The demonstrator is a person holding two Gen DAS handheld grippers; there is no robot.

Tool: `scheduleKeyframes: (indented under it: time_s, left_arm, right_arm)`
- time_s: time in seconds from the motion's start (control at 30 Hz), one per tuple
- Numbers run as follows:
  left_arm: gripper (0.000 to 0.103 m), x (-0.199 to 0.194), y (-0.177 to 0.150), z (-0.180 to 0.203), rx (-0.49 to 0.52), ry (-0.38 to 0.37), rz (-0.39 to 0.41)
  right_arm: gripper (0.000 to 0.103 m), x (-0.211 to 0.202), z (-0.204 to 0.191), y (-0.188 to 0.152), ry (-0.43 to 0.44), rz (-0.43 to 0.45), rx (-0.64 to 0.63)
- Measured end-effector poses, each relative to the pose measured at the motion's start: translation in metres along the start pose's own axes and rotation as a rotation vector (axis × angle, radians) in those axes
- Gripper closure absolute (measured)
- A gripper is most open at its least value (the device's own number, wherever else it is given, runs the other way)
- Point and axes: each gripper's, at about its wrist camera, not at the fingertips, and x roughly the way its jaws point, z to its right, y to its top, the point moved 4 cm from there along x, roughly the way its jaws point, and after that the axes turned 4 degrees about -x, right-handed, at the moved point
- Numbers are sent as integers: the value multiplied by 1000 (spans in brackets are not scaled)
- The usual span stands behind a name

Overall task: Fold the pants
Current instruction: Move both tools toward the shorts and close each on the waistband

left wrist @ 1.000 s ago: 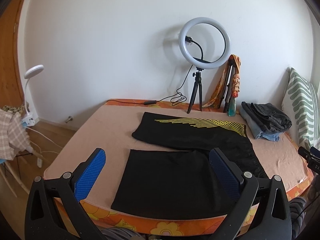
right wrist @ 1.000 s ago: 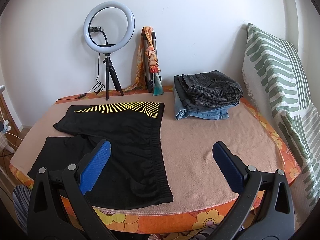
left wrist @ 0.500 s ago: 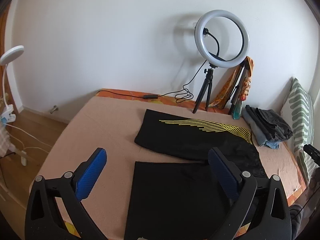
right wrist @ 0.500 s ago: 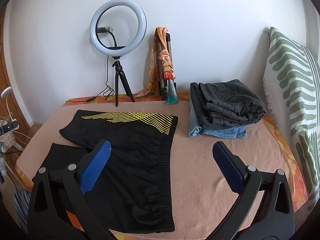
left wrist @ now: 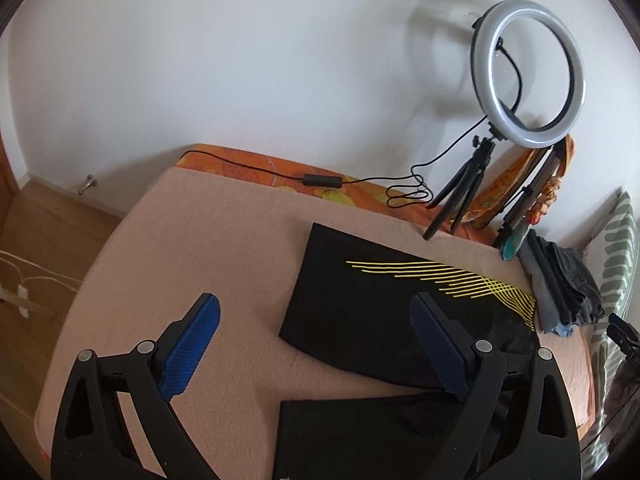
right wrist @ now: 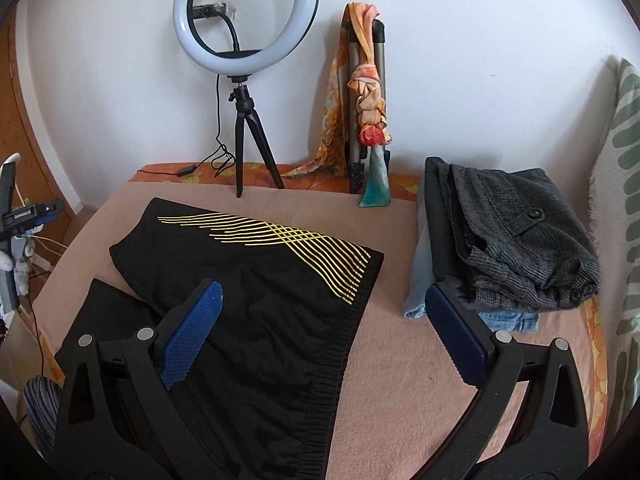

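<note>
Black pants [right wrist: 272,320] with yellow stripes lie flat on the pink blanket [right wrist: 400,360], waistband toward the right and two legs spread to the left. My right gripper [right wrist: 324,289] hovers open over the waistband area, touching nothing. In the left wrist view the same pants [left wrist: 372,320] show their leg ends. My left gripper [left wrist: 314,300] hangs above the far leg's hem and the bare blanket [left wrist: 200,248]. Its jaws stand wide and are closing, with no cloth pressed between the pads.
A ring light on a small tripod [right wrist: 244,32] and a scarf-draped folded stand [right wrist: 370,92] stand at the wall. A stack of folded clothes [right wrist: 512,240] lies right of the pants, beside a striped pillow [right wrist: 624,200]. The light's cable [left wrist: 320,180] runs along the bed's far edge.
Both grippers have moved forward over the bed, closer to the pants. The left view has swung left toward the leg ends. The pants have not moved.
</note>
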Motion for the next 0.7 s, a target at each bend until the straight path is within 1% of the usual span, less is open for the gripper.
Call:
scheduleKeyframes:
  time_s: [0.03, 0.07, 0.13, 0.23, 0.3, 0.47, 0.6, 0.7]
  left_arm:
    - [8, 11, 3, 1, 6, 4, -17]
    - [13, 23, 6, 2, 11, 14, -32]
    - [17, 45, 12, 5, 12, 21, -60]
    - [17, 77, 20, 11, 7, 18, -109]
    - [17, 96, 24, 15, 7, 15, -132]
    - [18, 138, 38, 21, 13, 30, -159]
    - [18, 168, 46, 18, 8, 59, -175]
    - [25, 186, 46, 14, -31, 48, -196]
  right_arm:
    - [0, 9, 0, 4, 7, -10, -13]
    - [2, 19, 1, 8, 8, -21, -27]
    - [4, 41, 1, 13, 14, -48, -58]
    - [7, 76, 3, 18, 37, -94, -76]
    - [11, 98, 5, 19, 63, -118, -71]
    - [11, 148, 6, 21, 96, -184, -93]
    - [11, 182, 12, 23, 113, -237, -75]
    - [11, 199, 16, 25, 116, -259, -78]
